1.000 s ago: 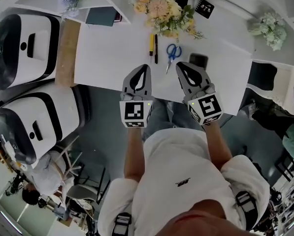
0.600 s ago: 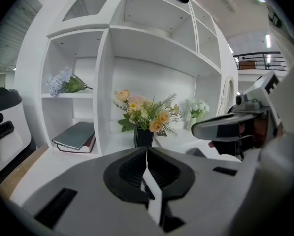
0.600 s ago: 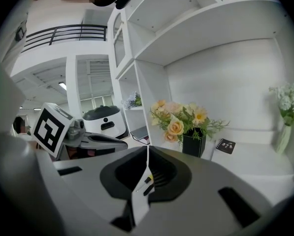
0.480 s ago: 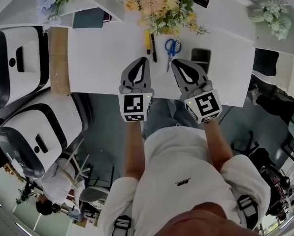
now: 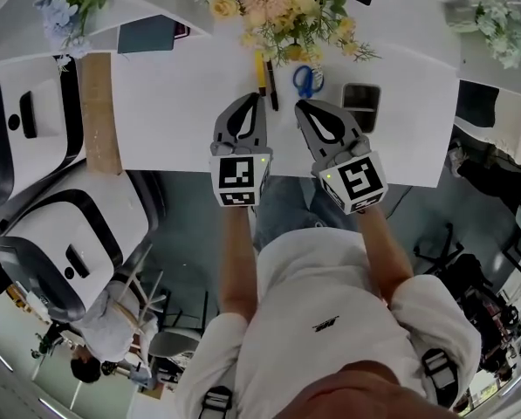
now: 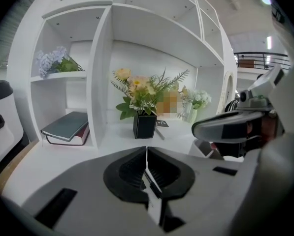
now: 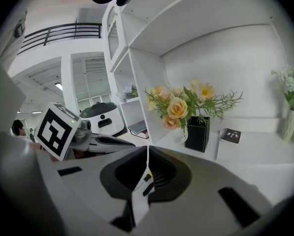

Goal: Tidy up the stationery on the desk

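While I hover at the desk (image 5: pixel 173 103) near edge, left gripper (image 5: pixel 253 99) and right gripper (image 5: pixel 302 106) jaws sit together, empty; pens (image 5: pixel 261 70) and scissors (image 5: pixel 307 79) lie just ahead, toward far edge.

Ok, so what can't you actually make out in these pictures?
- Head view: the right tool covers the blade ends of the scissors.
- Head view: the dark rectangular thing beside them is too small to identify.
- Gripper views: the yellow pen and black pen lie out of sight below the left tool and right tool bodies.
- Right gripper view: print on the small black card is too small to read.
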Available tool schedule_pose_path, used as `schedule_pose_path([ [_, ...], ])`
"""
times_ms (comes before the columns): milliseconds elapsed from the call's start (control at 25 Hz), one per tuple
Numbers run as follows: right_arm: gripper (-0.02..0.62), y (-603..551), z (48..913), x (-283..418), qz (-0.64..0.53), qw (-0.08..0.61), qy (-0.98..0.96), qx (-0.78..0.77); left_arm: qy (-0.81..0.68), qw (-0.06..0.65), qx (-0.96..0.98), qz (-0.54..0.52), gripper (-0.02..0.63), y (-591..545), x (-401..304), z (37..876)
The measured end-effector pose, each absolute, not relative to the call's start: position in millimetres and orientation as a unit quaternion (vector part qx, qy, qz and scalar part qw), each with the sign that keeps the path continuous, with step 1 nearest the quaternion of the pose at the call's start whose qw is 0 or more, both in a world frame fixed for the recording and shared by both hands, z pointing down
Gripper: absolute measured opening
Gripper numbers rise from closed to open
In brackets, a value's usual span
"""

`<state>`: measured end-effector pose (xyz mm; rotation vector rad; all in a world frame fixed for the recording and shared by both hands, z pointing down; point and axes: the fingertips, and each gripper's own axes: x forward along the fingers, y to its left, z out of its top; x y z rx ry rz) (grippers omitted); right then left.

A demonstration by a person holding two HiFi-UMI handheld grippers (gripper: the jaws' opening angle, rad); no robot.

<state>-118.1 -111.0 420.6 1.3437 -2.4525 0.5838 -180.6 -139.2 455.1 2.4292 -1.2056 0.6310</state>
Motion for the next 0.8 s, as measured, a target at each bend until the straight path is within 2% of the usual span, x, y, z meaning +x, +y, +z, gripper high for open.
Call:
schedule_pose_path([
  [800,0.000,-130,464,-131,0.218,0.148,-0.841,0.473,-0.404,0.211,0.846,0.276,0.000,-176,-174,526],
])
